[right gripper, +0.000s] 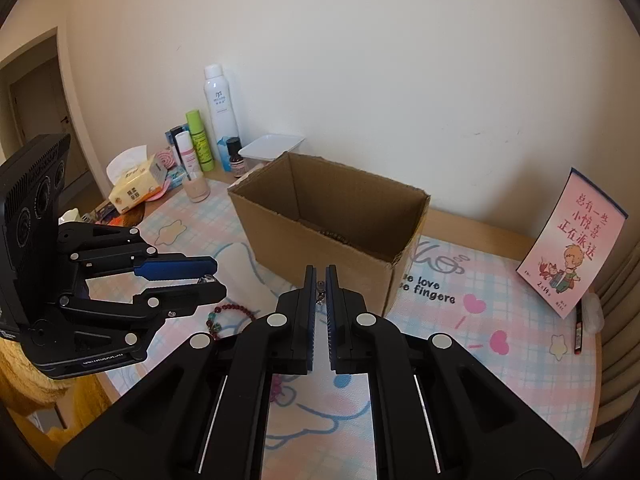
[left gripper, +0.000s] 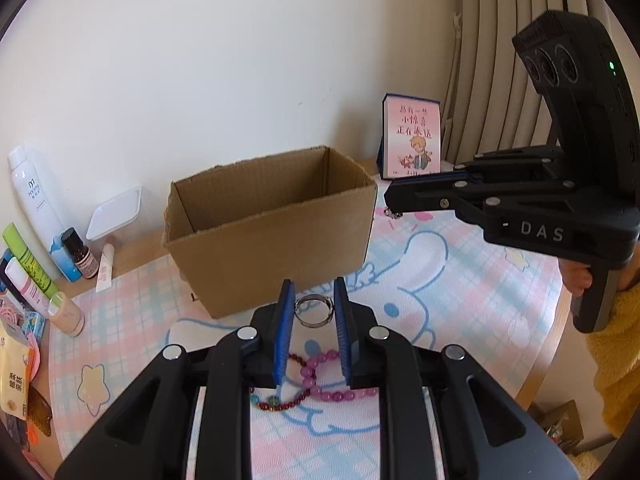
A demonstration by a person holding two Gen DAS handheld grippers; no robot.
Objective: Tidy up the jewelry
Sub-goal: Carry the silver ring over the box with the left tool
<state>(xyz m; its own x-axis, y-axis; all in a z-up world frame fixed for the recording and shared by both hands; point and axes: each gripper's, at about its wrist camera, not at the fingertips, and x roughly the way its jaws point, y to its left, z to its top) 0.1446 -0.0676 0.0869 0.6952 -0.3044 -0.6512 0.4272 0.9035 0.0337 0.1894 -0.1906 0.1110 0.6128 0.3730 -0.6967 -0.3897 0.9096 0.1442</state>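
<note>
Your left tongs (left gripper: 314, 312) clench a silver ring (left gripper: 314, 310); right tongs (right gripper: 319, 286) pinch a small charm (right gripper: 320, 287); cardboard box (left gripper: 272, 216) ahead holds some beads; beaded bracelets (left gripper: 316, 376) beneath the left tongs remain on the tabletop.

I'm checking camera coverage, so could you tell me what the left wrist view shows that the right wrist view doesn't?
Only the left wrist view shows the silver ring held in the left tool and the purple bead bracelet on the mat. Only the right wrist view shows the beads inside the box, the tissue pack and a doorway. Both show the cardboard box, the pink card and the white spray bottle.
</note>
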